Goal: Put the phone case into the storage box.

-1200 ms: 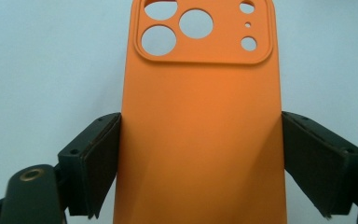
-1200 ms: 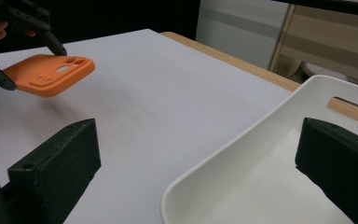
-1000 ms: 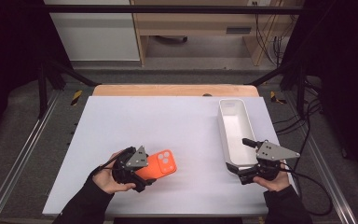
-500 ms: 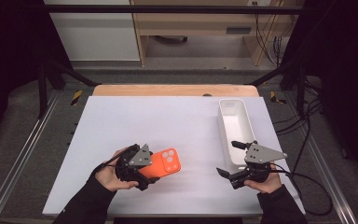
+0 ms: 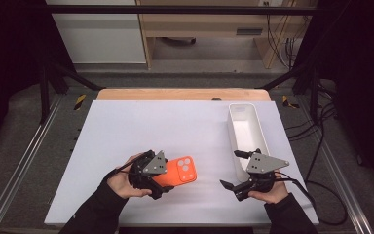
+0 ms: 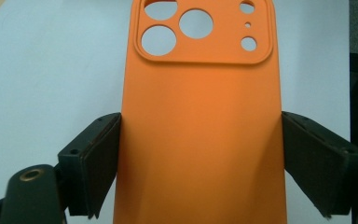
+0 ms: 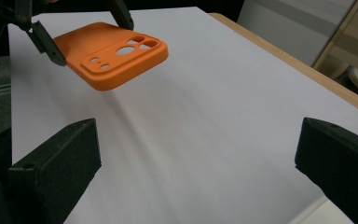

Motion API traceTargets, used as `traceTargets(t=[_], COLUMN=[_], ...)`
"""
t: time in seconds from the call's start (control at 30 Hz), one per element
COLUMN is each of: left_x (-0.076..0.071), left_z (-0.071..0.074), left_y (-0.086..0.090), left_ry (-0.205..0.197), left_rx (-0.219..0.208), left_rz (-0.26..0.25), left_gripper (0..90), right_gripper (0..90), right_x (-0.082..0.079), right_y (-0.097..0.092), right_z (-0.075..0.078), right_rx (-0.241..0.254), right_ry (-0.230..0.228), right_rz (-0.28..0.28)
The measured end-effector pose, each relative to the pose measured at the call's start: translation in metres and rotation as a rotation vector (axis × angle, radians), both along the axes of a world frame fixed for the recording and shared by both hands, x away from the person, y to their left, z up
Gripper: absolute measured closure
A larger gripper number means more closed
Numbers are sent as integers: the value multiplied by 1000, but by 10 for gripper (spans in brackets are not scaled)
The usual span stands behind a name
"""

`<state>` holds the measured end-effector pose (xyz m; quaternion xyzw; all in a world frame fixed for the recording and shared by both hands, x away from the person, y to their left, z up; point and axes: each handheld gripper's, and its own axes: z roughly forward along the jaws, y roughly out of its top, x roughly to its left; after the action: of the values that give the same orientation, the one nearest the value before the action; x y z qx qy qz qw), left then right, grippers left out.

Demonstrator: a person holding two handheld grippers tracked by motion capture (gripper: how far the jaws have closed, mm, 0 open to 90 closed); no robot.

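- now the left gripper [image 5: 168, 181] has its fingers [image 6: 95, 158] clamped on the long edges of the orange phone case [image 5: 179, 172], which hangs a little above the white desk [image 5: 141, 126], as the right gripper view makes plain.
- right gripper [image 5: 233, 169] is empty, fingers [image 7: 56, 163] spread wide and aimed at the case; this looks like a handover being set up.
- next it must reach the free camera-hole end and close there.
- high view adds the white tray [image 5: 260, 131] just beside the right hand; the case's height off the desk is hard to judge from above.
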<state>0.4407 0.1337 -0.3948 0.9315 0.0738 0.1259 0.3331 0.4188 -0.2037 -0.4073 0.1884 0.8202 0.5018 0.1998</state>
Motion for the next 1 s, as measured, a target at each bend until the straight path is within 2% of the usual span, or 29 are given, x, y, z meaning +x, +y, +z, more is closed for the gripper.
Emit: traceTargets(t=[0.77,1.0], left_x=[-1,-2], left_z=[4,5], left_y=[-15,-19], left_ry=[-31,-50], left_rx=[6,6], left_rz=[-64,-83], left_gripper=[155,155], right_gripper=[14,14], right_x=[-6,-8], right_y=[22,26], right_z=[8,13], right_rx=[-91,-126], right_ry=[-6,-25], right_rz=[107,130])
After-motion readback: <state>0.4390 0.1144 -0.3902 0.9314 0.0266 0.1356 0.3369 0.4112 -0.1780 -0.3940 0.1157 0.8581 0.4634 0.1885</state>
